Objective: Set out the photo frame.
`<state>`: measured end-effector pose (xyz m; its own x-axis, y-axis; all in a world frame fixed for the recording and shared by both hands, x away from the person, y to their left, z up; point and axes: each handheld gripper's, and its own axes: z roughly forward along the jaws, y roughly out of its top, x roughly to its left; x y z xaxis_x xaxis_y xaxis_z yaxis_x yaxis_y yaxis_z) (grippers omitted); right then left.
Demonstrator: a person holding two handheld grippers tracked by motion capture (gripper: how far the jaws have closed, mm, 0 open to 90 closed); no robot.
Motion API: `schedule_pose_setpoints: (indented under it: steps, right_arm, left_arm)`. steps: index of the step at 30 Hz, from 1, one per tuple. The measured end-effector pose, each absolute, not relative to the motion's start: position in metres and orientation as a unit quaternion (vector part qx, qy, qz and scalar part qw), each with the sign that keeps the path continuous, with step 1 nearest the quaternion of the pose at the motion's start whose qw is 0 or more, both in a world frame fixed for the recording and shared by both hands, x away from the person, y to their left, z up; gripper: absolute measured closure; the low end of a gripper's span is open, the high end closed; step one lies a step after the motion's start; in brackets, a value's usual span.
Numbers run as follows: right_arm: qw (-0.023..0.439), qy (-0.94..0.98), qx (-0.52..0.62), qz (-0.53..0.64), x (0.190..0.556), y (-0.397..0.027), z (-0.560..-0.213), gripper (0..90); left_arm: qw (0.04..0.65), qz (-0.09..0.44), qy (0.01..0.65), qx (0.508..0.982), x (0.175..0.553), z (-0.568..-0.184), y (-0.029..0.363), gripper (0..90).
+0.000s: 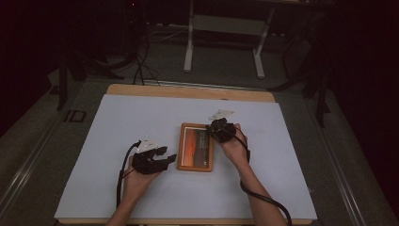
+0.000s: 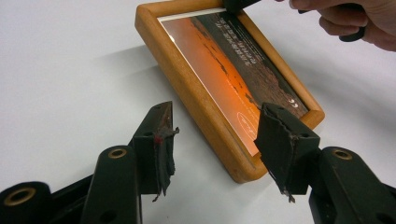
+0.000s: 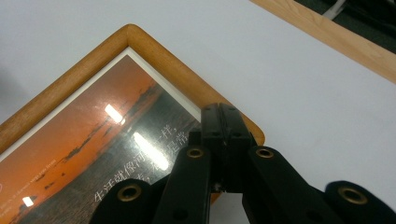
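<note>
A wooden picture frame (image 1: 195, 147) lies flat on the white surface (image 1: 117, 122), between the two hands, its long axis running near to far. The right gripper (image 1: 217, 130) rests at the frame's far right corner with its jaws pressed fully together, tips against the corner and nothing between them; the right gripper view shows the closed tips over the rounded wooden corner (image 3: 140, 39). The left gripper (image 1: 162, 157) sits just left of the frame's near left corner, jaws half spread and empty. In the left gripper view that near corner (image 2: 243, 170) lies between and just beyond the open jaws. The left gripper is thus better placed to close on the frame's edge.
</note>
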<state>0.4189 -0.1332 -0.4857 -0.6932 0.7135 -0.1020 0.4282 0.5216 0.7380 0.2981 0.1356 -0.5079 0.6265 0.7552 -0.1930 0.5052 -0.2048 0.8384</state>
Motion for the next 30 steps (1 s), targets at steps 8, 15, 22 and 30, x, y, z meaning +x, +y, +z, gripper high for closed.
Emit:
schedule_pose_setpoints:
  steps: [8, 15, 22, 30]
  right_arm:
    - [0.199, 0.845, 0.345, 0.358, 0.420, -0.139, -0.490, 90.0]
    - [0.181, 0.838, 0.370, 0.357, 0.424, -0.154, -0.501, 90.0]
    - [0.168, 0.834, 0.388, 0.355, 0.427, -0.162, -0.513, 90.0]
    - [0.170, 0.836, 0.389, 0.348, 0.427, -0.160, -0.512, 90.0]
  left_arm:
    - [0.480, 0.132, 0.417, 0.760, 0.298, -0.506, 0.138, 45.6]
    - [0.485, 0.137, 0.420, 0.754, 0.298, -0.504, 0.139, 44.1]
    - [0.492, 0.125, 0.412, 0.756, 0.297, -0.500, 0.132, 42.1]
    - [0.498, 0.098, 0.396, 0.765, 0.296, -0.497, 0.114, 33.7]
